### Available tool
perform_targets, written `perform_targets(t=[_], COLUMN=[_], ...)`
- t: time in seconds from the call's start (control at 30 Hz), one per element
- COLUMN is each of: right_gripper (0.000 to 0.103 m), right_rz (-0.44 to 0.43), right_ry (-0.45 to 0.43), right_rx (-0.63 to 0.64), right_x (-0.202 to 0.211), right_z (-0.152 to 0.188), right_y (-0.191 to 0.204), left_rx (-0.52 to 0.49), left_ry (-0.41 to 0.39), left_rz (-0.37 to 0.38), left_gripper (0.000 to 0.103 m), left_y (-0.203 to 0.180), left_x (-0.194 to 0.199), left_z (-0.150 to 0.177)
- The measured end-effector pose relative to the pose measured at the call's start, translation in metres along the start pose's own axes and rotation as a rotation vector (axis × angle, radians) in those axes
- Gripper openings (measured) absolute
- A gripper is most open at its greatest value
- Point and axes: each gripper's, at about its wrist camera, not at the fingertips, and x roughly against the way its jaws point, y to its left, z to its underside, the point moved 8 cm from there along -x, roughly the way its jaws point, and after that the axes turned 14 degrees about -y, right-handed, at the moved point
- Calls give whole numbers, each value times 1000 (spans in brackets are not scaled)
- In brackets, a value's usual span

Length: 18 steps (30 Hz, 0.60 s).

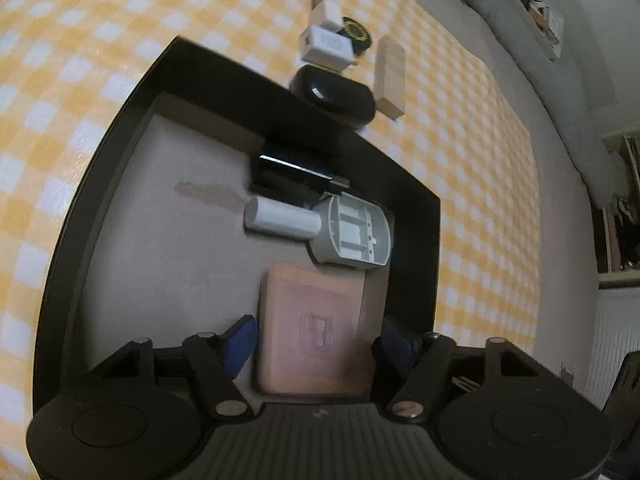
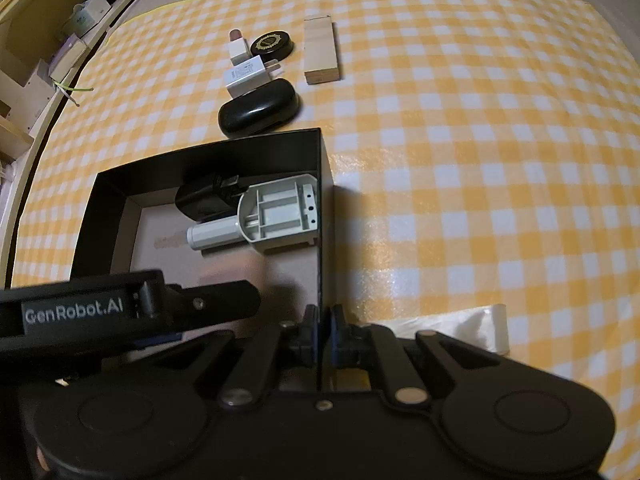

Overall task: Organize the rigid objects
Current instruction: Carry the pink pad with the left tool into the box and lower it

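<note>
A black box [image 1: 120, 128] sits on the yellow checked cloth. Inside lie a black charger [image 1: 292, 176], a grey plastic part with a white tube [image 1: 344, 232] and a pink flat block [image 1: 308, 328]. My left gripper [image 1: 316, 344] is open, its blue pads either side of the pink block, which rests on the box floor. My right gripper [image 2: 324, 336] is shut on the box's right wall [image 2: 326, 216]. Beyond the box lie a black case [image 2: 260, 108], a white adapter [image 2: 248, 74], a lipstick [image 2: 238, 46], a round black tin [image 2: 272, 42] and a wooden block [image 2: 320, 50].
A strip of clear tape [image 2: 460, 324] lies on the cloth [image 2: 480, 160] near my right gripper. Shelves with boxes [image 2: 60, 40] stand at the far left beyond the table edge. A grey sofa [image 1: 520, 60] runs behind the table.
</note>
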Motion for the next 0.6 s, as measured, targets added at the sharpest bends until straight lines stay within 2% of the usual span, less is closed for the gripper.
perform_targets(t=[0.07, 0.2, 0.43, 0.6], right_gripper=[7, 7, 7, 7], right_rz=[1, 1, 2, -1], right_ry=[1, 1, -2, 0], right_rx=[0, -2, -1, -5], right_x=[0, 0, 0, 0], right_z=[0, 1, 0, 0], right_y=[0, 0, 1, 1], left_rx=[14, -36, -77, -98], left_ry=[8, 8, 12, 25], left_rz=[-17, -43, -42, -17], left_gripper=[72, 70, 45, 34], left_y=[1, 1, 5, 1], left_x=[-1, -1, -3, -7], left_z=[1, 0, 2, 9])
